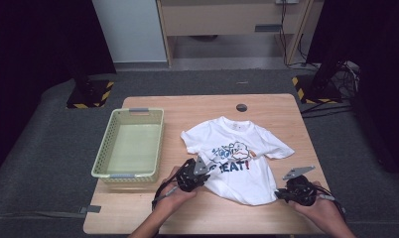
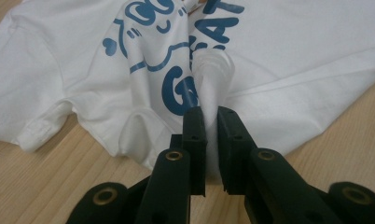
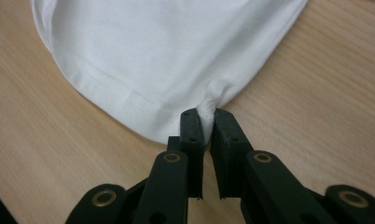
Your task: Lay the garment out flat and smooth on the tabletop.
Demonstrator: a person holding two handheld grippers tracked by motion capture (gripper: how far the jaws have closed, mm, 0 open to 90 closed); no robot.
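A white T-shirt [image 1: 237, 153] with a blue and red print lies face up on the wooden table [image 1: 207, 106], collar toward the far edge. My left gripper [image 1: 200, 173] is shut on a pinched fold of the T-shirt [image 2: 209, 74] at its lower left side, beside the blue lettering. My right gripper [image 1: 279, 194] is shut on the hem corner of the T-shirt [image 3: 176, 56] at its lower right, just above the table. The cloth bunches up between both pairs of jaws.
A pale green plastic basket [image 1: 130, 144] with nothing in it stands at the left of the table. A round cable hole [image 1: 241, 107] sits near the far edge. Bare wood lies in front of the shirt and at the right.
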